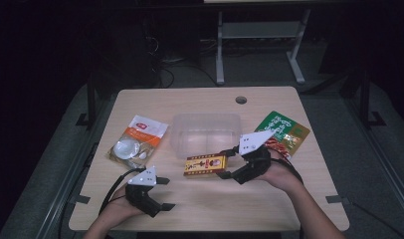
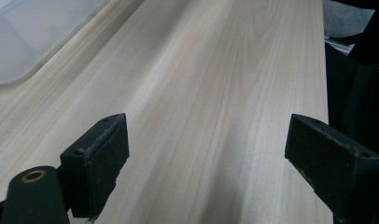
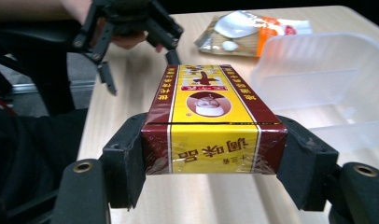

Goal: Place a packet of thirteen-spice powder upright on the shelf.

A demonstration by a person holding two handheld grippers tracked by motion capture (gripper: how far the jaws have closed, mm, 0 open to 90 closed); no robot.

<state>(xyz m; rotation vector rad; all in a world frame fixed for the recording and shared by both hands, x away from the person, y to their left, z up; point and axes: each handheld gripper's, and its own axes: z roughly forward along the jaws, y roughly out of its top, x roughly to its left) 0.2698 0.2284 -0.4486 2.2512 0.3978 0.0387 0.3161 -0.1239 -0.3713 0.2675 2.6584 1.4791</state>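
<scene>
Jaws of the right gripper (image 3: 214, 161) clamped on the near end of a red-and-yellow box (image 3: 212, 116), one pad on each long side; box carried flat, printed face up.

Location of box: in the high view, box (image 1: 205, 165) at mid-table, just in front of the clear plastic tub (image 1: 206, 133), right gripper (image 1: 229, 163) at its right end.

Left gripper (image 2: 204, 168): jaws spread wide, nothing between the pads, bare wood beneath. In the high view the left gripper (image 1: 165, 193) sits near the front left of the table (image 1: 190, 102), well apart from the box.

Open room: bare tabletop in front of the box to the near edge, and between the two grippers.

Surroundings: tub directly behind the box, its near wall close. Orange-and-white packet (image 1: 138, 139) left of the tub, well clear. Green packet (image 1: 283, 130) right of the tub, behind the right hand (image 1: 278, 172). Small round hole (image 1: 241, 99) near the far edge.
</scene>
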